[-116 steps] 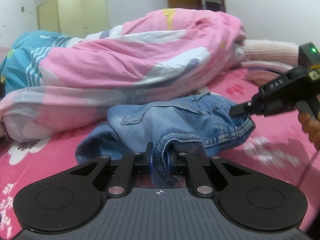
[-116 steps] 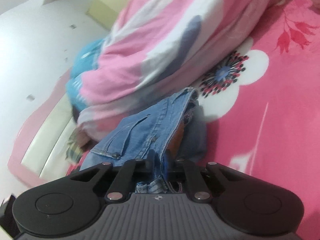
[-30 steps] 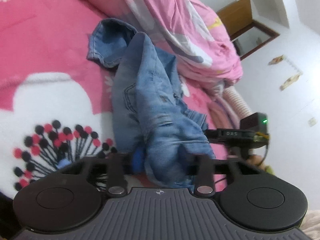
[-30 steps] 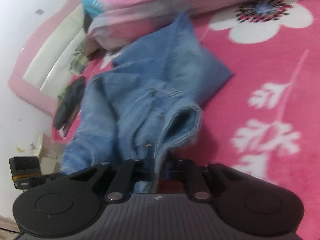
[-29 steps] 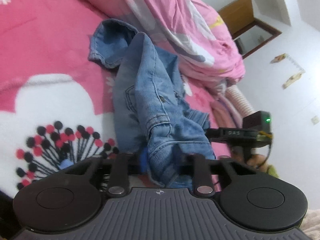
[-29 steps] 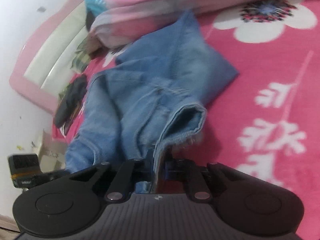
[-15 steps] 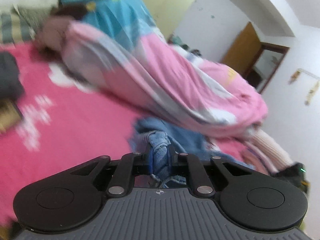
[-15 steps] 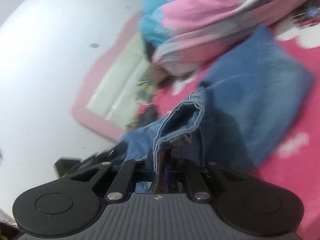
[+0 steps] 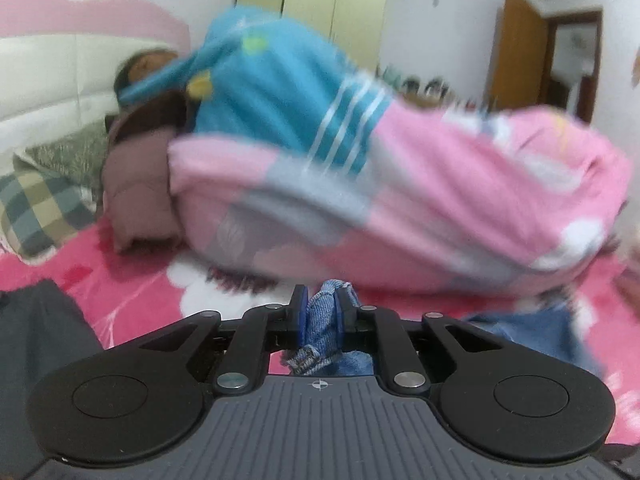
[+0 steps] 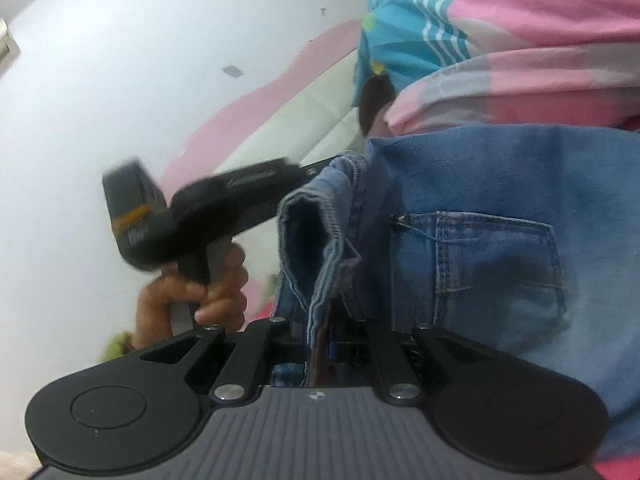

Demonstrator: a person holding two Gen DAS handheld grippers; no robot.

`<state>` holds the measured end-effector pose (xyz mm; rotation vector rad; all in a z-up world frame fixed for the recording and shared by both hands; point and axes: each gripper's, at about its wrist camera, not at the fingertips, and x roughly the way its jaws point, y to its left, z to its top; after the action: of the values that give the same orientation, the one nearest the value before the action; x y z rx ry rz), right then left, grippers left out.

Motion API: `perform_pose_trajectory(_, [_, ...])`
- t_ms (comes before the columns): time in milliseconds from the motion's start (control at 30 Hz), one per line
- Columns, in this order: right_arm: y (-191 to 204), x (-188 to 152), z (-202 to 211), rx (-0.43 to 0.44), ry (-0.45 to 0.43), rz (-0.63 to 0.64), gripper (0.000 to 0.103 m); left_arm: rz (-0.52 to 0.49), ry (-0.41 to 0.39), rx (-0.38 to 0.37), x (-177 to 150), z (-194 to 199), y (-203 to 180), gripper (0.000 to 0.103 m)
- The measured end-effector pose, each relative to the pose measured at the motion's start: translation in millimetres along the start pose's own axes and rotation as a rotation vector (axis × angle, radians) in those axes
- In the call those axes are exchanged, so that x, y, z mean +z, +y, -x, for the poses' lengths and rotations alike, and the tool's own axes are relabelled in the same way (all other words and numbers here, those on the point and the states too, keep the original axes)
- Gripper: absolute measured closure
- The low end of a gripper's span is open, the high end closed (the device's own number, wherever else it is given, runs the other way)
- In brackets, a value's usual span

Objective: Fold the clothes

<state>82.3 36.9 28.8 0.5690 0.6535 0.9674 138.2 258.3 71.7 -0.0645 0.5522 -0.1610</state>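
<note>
Jeans: your blue jeans point(image 10: 500, 264) are off the bed point(image 9: 132, 292) at the waist end, hanging between your two tools with the back pocket facing the right wrist camera; part of the denim lies on the bed low at the right of the left wrist view.
Left fingers: your left gripper point(image 9: 322, 312) is pinched narrow on a bunched fold of denim, the blue pads pressing it from both sides.
Right fingers: your right gripper point(image 10: 336, 344) is closed on a rolled edge of the waistband, which stands up out of the fingers.
Your left hand: seen from the right wrist camera, your left hand point(image 10: 192, 296) grips its tool's handle just beside the raised edge of the jeans.
Just changed: a second ago the jeans lay rumpled along the bed with each tool on one end; now both cameras have swung up to face the headboard, and the cloth hangs as a flat sheet.
Meaning for the fold: judged from this, you are mid-lift, with the denim pulled fairly smooth, so it looks ready to be laid down flat or doubled over.
Nearby: the pink and blue quilt point(image 9: 400, 184) lies heaped close behind, and a dark garment point(image 9: 36, 344) lies at the left.
Sharpness: both views are smeared by motion.
</note>
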Motion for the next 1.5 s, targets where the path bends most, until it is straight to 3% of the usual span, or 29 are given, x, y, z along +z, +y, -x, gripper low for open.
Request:
perform_pose_trajectory(67, [-17, -10, -33, -0.079, 0.038, 0.015, 0.090, 0.006, 0.056, 0.077, -17, -25, 8, 0.064])
perform_pose_trajectory(133, [-40, -21, -63, -0.144, 0.129, -0.022, 0.083, 0.051, 0.076, 0.140, -29, -34, 17, 0.058])
perform_pose_trajectory(200, [-49, -24, -65, -0.132, 0.134, -0.046, 0.072, 0.093, 0.048, 0.125, -33, -19, 21, 0.051])
perform_pose_trajectory(267, [-48, -21, -56, -0.091, 0.149, -0.041, 0.051, 0.122, 0.008, 0.099, -34, 2, 24, 0.040])
perform_pose_trajectory(300, [-44, -20, -49, -0.074, 0.157, -0.016, 0.047, 0.136, -0.012, 0.087, -35, 12, 25, 0.036])
perform_pose_trajectory(367, [-35, -20, -30, -0.066, 0.164, 0.045, 0.021, 0.164, -0.052, 0.061, -37, 33, 27, 0.033])
perform_pose_trajectory(500, [-29, -19, 30, -0.013, 0.166, 0.087, 0.019, 0.173, -0.088, -0.028, -41, 69, 14, 0.026])
perform_pose_trajectory(600, [-36, -7, 92, -0.041, 0.085, 0.085, 0.015, 0.147, -0.077, -0.090, -60, 93, -5, 0.016])
perform_pose_trajectory(667, [-50, 12, 132, -0.130, -0.008, 0.090, 0.006, 0.134, -0.063, -0.120, -79, 103, -21, 0.015])
perform_pose_trajectory(767, [-89, 50, 178, -0.316, -0.120, 0.051, 0.003, 0.132, -0.036, -0.155, -104, 107, -42, 0.015])
perform_pose_trajectory(933, [-193, 106, 188, -0.514, -0.111, -0.181, 0.002, 0.133, 0.000, -0.105, -134, 95, -72, 0.017])
perform_pose_trajectory(1000, [-230, 114, 174, -0.495, -0.054, -0.291, 0.004, 0.113, 0.009, -0.074, -139, 87, -83, 0.019])
perform_pose_trajectory(1033, [-246, 116, 162, -0.459, -0.008, -0.352, 0.010, 0.092, 0.014, -0.053, -140, 83, -89, 0.020])
perform_pose_trajectory(1067, [-257, 115, 144, -0.396, 0.061, -0.411, 0.036, 0.071, 0.018, -0.031, -141, 79, -94, 0.022])
perform_pose_trajectory(1100, [-258, 114, 129, -0.371, 0.117, -0.417, 0.050, 0.050, 0.022, -0.010, -142, 75, -99, 0.023])
perform_pose_trajectory(1133, [-249, 112, 119, -0.412, 0.137, -0.364, 0.066, 0.029, 0.027, 0.012, -143, 71, -105, 0.027])
perform_pose_trajectory(1200, [-230, 111, 105, -0.459, 0.158, -0.279, 0.082, 0.001, 0.038, 0.030, -145, 65, -112, 0.029])
perform_pose_trajectory(1233, [-218, 113, 111, -0.417, 0.137, -0.274, 0.095, -0.005, 0.047, 0.029, -146, 61, -114, 0.033])
perform_pose_trajectory(1367, [-147, 129, 148, -0.232, 0.012, -0.150, 0.099, -0.036, 0.053, 0.044, -148, 54, -121, 0.034])
perform_pose_trajectory(1433, [-102, 133, 176, -0.126, -0.058, -0.035, 0.099, -0.046, 0.042, 0.066, -148, 54, -122, 0.034])
perform_pose_trajectory(1500, [-57, 122, 204, -0.075, -0.103, 0.127, 0.099, -0.041, 0.043, 0.074, -150, 54, -119, 0.034])
